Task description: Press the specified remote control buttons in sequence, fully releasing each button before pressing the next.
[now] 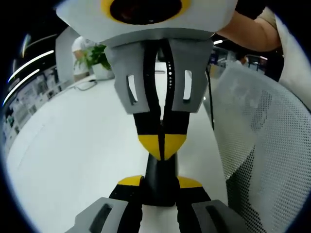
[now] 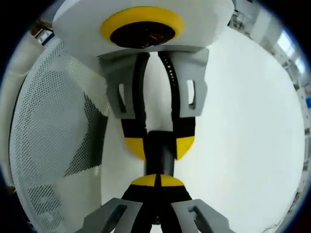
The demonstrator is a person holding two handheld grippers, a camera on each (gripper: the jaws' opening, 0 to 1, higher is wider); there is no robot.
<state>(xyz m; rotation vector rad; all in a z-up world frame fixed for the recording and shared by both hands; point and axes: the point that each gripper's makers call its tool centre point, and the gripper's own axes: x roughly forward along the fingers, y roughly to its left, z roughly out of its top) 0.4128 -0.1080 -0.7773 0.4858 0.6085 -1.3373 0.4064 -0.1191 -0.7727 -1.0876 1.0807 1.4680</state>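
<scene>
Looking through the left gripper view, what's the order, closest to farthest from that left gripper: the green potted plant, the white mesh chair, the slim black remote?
1. slim black remote: clamped in the left gripper.
2. white mesh chair: close by, on the right.
3. green potted plant: far back, upper left.

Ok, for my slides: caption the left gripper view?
Left tool grips a black remote; shut right tool's tips touch its end, white table behind.

Left tongs clamp remote; right tongs closed, tips meeting it head-on.
</scene>
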